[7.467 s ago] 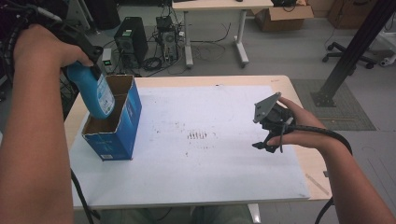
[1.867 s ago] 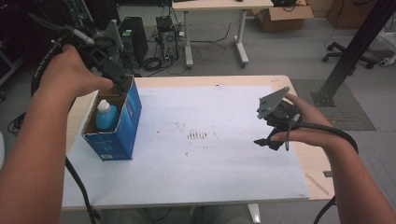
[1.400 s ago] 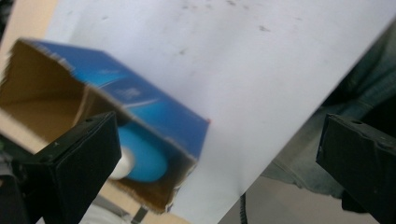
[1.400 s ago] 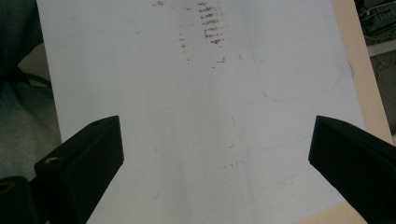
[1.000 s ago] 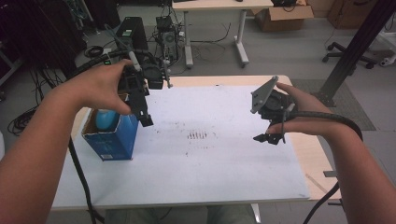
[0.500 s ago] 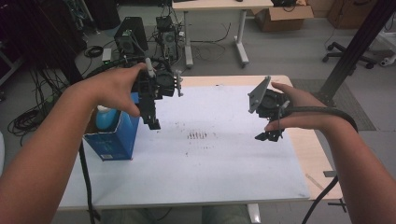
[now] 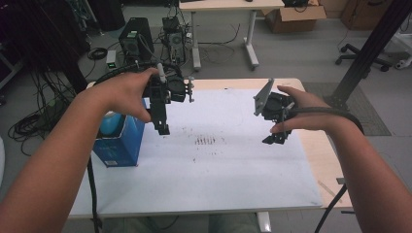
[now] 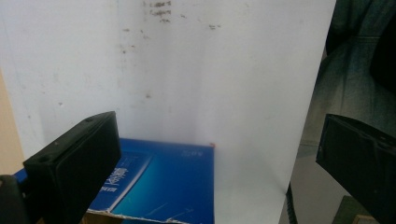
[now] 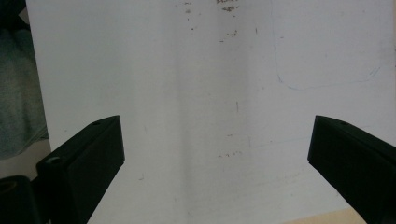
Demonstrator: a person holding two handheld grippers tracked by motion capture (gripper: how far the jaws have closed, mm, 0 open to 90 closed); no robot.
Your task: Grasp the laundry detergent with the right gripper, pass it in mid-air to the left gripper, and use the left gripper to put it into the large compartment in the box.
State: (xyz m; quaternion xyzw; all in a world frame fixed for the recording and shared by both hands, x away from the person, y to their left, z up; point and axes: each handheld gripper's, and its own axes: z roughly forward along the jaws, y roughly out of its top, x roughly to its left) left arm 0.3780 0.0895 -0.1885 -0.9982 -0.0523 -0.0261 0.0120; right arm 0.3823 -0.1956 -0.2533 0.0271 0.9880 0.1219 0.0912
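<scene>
High view: table (image 7: 320, 145) covered by a white sheet (image 7: 233, 170) with dark specks at its middle.
Blue box (image 7: 119, 143): open-topped, near the table's left edge; a light-blue bottle (image 7: 111, 124) stands inside.
Left gripper (image 7: 163, 127): raised just right of the box, jaws wide apart, empty.
Right gripper (image 7: 274, 139): above the sheet near the table's right edge, jaws wide apart, empty.
Left gripper view: box corner (image 8: 159, 186) lies between the jaws.

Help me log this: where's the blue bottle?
In the high view, the blue bottle stands inside the blue box at the table's left, below the left gripper.
</scene>
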